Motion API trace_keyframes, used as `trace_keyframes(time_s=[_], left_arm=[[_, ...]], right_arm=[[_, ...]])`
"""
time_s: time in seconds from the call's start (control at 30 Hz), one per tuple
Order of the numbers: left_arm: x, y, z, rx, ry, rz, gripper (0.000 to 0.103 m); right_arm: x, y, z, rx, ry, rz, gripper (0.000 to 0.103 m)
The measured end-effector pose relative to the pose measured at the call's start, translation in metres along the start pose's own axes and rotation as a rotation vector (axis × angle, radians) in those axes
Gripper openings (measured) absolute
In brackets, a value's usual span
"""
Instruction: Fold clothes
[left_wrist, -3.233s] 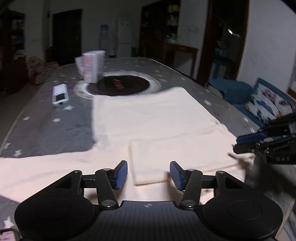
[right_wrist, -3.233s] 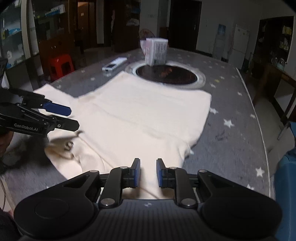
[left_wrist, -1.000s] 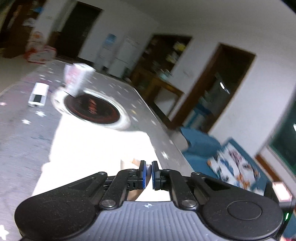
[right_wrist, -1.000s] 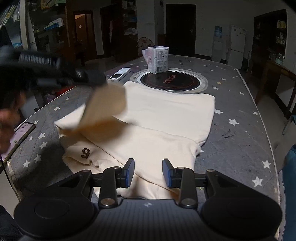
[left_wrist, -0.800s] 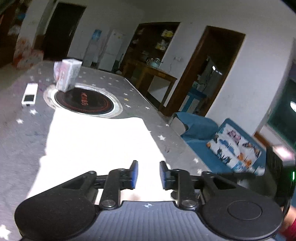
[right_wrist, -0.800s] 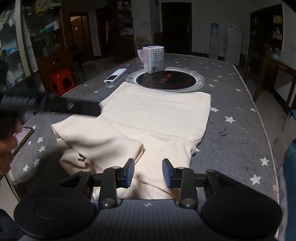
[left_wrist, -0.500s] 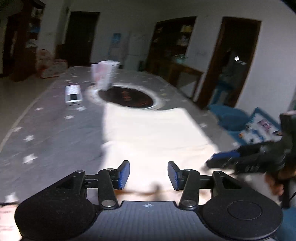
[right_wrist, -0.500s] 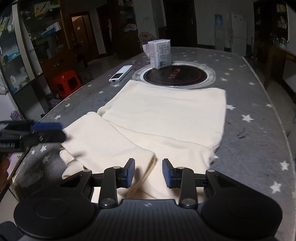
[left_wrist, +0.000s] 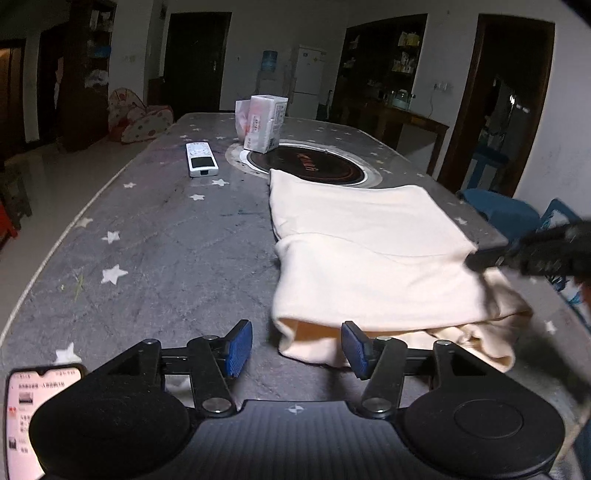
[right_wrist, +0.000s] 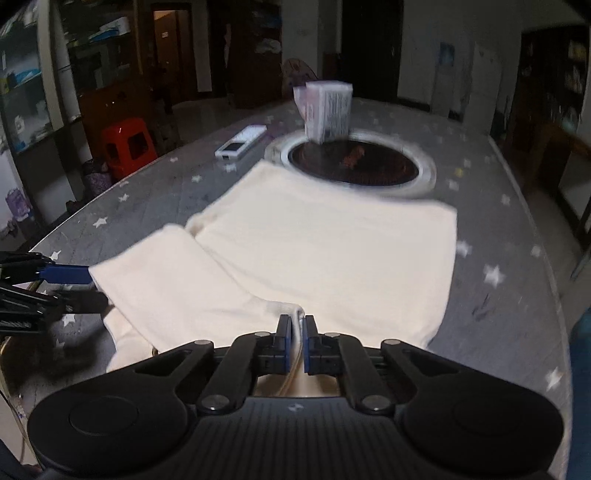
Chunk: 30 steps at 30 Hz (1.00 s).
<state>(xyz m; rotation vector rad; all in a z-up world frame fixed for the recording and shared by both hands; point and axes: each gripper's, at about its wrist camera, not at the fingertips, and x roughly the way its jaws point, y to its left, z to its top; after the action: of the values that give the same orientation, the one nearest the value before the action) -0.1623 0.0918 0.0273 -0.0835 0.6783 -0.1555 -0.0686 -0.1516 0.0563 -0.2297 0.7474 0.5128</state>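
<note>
A cream garment (left_wrist: 369, 258) (right_wrist: 314, 251) lies partly folded on the grey star-patterned table (left_wrist: 147, 240), a sleeve laid across its near part. My left gripper (left_wrist: 297, 343) hovers low at the garment's near left corner. Its jaws are opening, and the cloth's corner lies just ahead between the blue pads without touching them. The right wrist view shows that same left gripper (right_wrist: 74, 288) at the garment's left edge. My right gripper (right_wrist: 296, 328) is shut on a fold of the garment's near edge, with cream cloth pinched between the pads. It appears blurred as the right gripper (left_wrist: 517, 254) in the left wrist view.
A white remote (left_wrist: 201, 158) (right_wrist: 240, 142) and a tissue pack (left_wrist: 264, 122) (right_wrist: 328, 110) sit by the round dark hotplate (left_wrist: 314, 166) beyond the garment. A lit phone (left_wrist: 29, 406) lies at the near left table edge. A red stool (right_wrist: 129, 144) stands off the table's left.
My left gripper let go of the sleeve it had carried over, opened and swung down to the near left corner. My right gripper closed on the garment's near edge.
</note>
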Motion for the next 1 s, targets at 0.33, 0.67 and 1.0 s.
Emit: trace_keyframes(time_s=[0.33,0.67,1.0], left_arm=[[0.011,-0.003,-0.001,0.04,0.016,0.052,0.024],[0.005,-0.007,-0.004,0.066,0.031,0.08,0.015],[-0.015,-0.008,0.026,0.058,-0.008,-0.009,0.036]], right_arm=[[-0.036,0.01,0.042,-0.143,-0.128,-0.087,0.004],[-0.006,-0.013,0.01,-0.03,-0.007,-0.126,0.005],[-0.001,-0.023,-0.004,0.013,-0.002,-0.097,0.007]])
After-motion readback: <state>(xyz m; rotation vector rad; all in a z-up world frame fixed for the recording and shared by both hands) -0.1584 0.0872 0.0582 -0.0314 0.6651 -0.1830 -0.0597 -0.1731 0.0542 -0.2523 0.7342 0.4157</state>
